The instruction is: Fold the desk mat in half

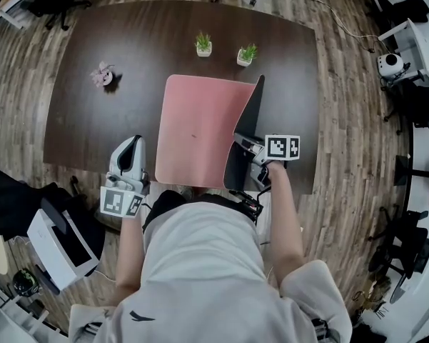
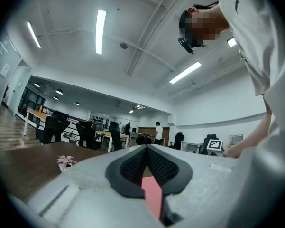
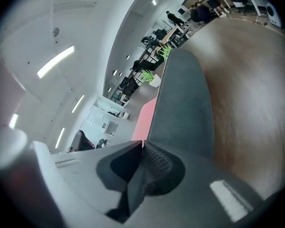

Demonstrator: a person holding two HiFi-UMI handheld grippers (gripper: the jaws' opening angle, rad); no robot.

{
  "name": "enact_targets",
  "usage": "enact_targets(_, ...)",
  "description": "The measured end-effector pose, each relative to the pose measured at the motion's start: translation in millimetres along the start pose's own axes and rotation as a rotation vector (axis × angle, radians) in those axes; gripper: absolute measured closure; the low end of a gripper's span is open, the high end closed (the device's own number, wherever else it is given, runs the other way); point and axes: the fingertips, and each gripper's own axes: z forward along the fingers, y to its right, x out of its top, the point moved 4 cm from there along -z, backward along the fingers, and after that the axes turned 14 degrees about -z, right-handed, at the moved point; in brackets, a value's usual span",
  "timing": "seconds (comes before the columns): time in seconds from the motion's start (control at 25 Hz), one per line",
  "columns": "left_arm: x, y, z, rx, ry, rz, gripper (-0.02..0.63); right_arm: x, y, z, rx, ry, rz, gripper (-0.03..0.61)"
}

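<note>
A pink desk mat point(image 1: 196, 127) lies on the dark table point(image 1: 107, 127) in front of me. Its right edge stands lifted, showing the dark underside point(image 1: 251, 113). My right gripper point(image 1: 244, 143) is shut on that lifted edge near the front corner. In the right gripper view the dark underside point(image 3: 182, 103) rises from the closed jaws point(image 3: 142, 142), with the pink top point(image 3: 147, 115) to its left. My left gripper point(image 1: 132, 148) hovers left of the mat by the table's front edge, tilted upward. It point(image 2: 146, 147) looks shut and empty, with a strip of pink mat point(image 2: 152, 196) showing behind the jaws.
Two small green plants point(image 1: 203, 44) point(image 1: 247, 53) stand just beyond the mat's far edge. A pink flower pot point(image 1: 103, 75) sits at the far left of the table. Office chairs and desks surround the table on the wood floor.
</note>
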Motion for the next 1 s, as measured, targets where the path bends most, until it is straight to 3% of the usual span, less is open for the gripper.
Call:
enact_targets(0.32, 0, -7, -7, 0.024, -0.005, -0.002, 0.609, -6, -17, 51, 0.098, -0.063, 0.011, 0.569)
enact_targets(0.76, 8, -25, -28, 0.089, 0.0, 0.007, 0.609, -17, -72, 134, 0.232, -0.196, -0.061, 0.577)
enact_targets(1.0, 13, -39, -49, 0.144, 0.007, 0.013, 0.609, -23, -101, 176, 0.321, -0.22, -0.045, 0.577)
